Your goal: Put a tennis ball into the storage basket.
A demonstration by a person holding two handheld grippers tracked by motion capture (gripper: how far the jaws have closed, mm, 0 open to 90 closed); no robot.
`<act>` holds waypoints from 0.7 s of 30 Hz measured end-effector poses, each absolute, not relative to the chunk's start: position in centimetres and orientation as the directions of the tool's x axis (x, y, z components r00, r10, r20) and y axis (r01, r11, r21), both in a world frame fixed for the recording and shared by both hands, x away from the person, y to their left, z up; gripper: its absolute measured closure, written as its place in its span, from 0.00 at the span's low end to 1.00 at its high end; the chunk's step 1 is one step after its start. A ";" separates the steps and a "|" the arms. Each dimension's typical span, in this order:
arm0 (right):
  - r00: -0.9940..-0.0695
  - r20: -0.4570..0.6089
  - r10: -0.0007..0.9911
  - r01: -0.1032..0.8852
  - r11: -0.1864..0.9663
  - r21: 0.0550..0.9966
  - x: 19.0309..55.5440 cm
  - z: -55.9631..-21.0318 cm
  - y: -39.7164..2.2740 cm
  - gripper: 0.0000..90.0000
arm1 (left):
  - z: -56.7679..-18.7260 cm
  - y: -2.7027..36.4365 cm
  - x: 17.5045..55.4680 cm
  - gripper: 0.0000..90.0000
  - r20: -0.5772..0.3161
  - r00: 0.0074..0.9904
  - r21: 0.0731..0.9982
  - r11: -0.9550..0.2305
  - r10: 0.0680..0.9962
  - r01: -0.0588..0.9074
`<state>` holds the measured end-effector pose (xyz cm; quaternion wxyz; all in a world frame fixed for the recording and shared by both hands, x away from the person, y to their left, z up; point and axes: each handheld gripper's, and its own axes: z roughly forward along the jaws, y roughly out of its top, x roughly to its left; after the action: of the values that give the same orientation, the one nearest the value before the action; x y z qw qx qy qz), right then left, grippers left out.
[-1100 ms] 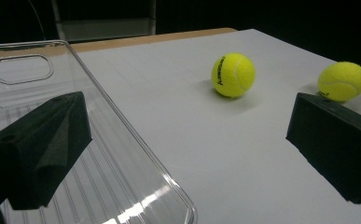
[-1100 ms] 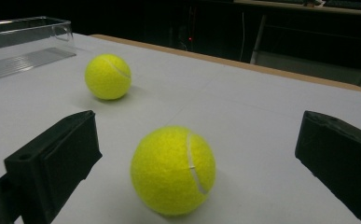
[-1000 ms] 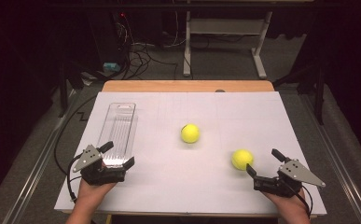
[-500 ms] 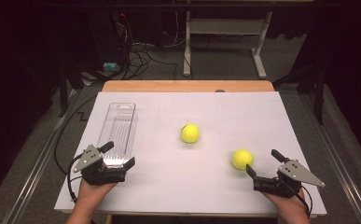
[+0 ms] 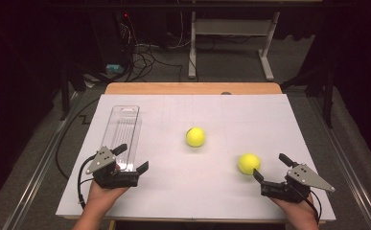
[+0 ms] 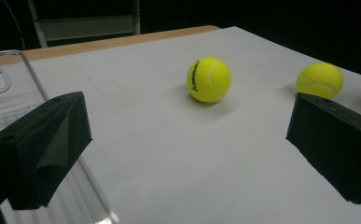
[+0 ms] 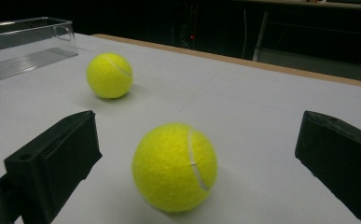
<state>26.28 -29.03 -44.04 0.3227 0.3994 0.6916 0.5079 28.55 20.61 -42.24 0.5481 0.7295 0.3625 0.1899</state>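
A: Balls first — from above, we saw the right gripper (image 5: 268,168) spread wide, just short of the near tennis ball (image 5: 249,163).

B: Its own view centred that ball (image 7: 175,166) between jaws; we judged a straight advance best. The left gripper (image 6: 187,140) gaped by the clear tray (image 6: 10,93).

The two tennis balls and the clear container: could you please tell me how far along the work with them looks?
Nothing looks done yet: the clear container is empty. In hand: the right gripper is open, with the nearer tennis ball lying just ahead of its jaws, not gripped. The left gripper is open at the container's near end. Left: probably both balls, including the farther tennis ball mid-table, need placing inside.
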 end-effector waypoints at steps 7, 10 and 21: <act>-0.474 -0.034 0.880 0.231 0.162 0.959 26.3 -44.1 -29.1 0.00 | -41.3 18.3 29.2 0.00 -0.091 0.693 0.937 -0.175 0.715 0.303; -0.473 -0.029 0.881 0.235 0.158 0.959 26.4 -44.1 -29.1 0.00 | -41.0 17.3 29.8 0.00 -0.088 0.704 0.939 -0.178 0.705 0.295; -0.478 -0.033 0.878 0.235 0.164 0.958 26.5 -44.2 -29.1 0.00 | -40.8 14.0 31.5 0.01 -0.105 0.735 0.943 -0.167 0.669 0.287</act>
<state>26.45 -29.08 -44.22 0.3167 0.4008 0.6939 0.5075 31.45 14.04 -40.79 0.5596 0.7447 0.3212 0.1707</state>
